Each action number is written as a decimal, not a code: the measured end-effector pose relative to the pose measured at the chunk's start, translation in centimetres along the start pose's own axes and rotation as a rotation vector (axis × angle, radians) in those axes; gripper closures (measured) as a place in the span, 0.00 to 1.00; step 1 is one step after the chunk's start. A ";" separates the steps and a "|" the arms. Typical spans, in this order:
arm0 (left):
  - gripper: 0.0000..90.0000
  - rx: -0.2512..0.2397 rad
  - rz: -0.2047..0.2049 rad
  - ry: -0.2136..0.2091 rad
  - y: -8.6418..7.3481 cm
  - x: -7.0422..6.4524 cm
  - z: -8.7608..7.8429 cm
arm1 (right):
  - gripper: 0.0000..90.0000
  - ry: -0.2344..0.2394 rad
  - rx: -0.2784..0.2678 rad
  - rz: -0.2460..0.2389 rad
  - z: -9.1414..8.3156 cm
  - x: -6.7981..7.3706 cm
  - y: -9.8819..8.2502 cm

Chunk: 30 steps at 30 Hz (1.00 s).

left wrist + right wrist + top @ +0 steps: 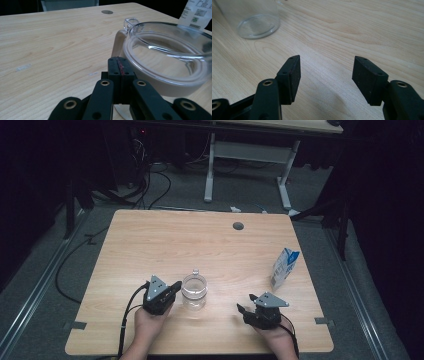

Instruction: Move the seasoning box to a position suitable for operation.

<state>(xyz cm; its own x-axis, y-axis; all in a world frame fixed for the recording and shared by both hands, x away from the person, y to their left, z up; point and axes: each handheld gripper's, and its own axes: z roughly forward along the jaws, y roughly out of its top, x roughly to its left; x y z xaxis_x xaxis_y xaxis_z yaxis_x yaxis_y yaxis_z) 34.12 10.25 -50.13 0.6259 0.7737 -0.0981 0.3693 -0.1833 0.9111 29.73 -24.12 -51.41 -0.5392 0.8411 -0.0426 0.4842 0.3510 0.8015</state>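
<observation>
Left tool (119,65) closed, empty, beside glass jug (165,57); right tool (325,75) wide open, empty.

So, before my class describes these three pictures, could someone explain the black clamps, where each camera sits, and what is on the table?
A person holds a two-jaw gripper in each hand. One camera looks down from above on the wooden table; the other two ride on the grippers, looking along their jaws. The left gripper has its jaws pressed together with nothing between them, right beside a clear glass jug with a handle. The right gripper is open and empty above bare wood. A small blue and white carton stands near the table's right edge. Nothing is held.
</observation>
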 end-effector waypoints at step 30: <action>1.00 0.003 0.041 -0.073 -0.7 -3.9 -1.1 | 0.45 0.018 -0.014 0.003 -0.1 0.2 0.2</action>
<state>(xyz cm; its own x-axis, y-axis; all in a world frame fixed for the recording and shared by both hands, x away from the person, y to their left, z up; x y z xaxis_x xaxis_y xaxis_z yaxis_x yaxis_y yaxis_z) 30.64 8.00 -49.92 0.6892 0.7190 -0.0902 0.3443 -0.2154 0.9138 29.64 -23.96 -51.18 -0.5502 0.8345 -0.0289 0.4767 0.3424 0.8097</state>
